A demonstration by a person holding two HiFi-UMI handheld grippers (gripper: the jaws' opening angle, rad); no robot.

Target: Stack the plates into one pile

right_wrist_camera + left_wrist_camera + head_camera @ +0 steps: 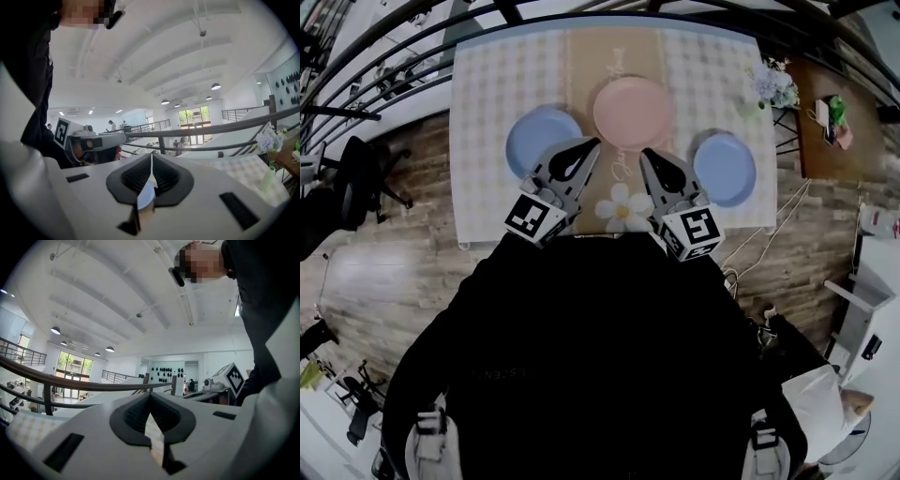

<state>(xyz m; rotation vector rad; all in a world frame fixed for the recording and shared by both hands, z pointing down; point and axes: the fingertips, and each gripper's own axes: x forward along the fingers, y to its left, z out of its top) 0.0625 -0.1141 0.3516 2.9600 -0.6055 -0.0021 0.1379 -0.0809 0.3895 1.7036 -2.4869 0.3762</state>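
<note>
Both tools are empty: my left gripper has its jaws together on nothing, and my right gripper likewise, tips meeting. Three plates lie apart on the table: left blue plate, pink plate slightly farther off, and right blue plate. Recommended: open the jaws before descending, take a blue plate by its near rim, and lift it level. Each plate lies flat, face up; being round, none has a long axis.
</note>
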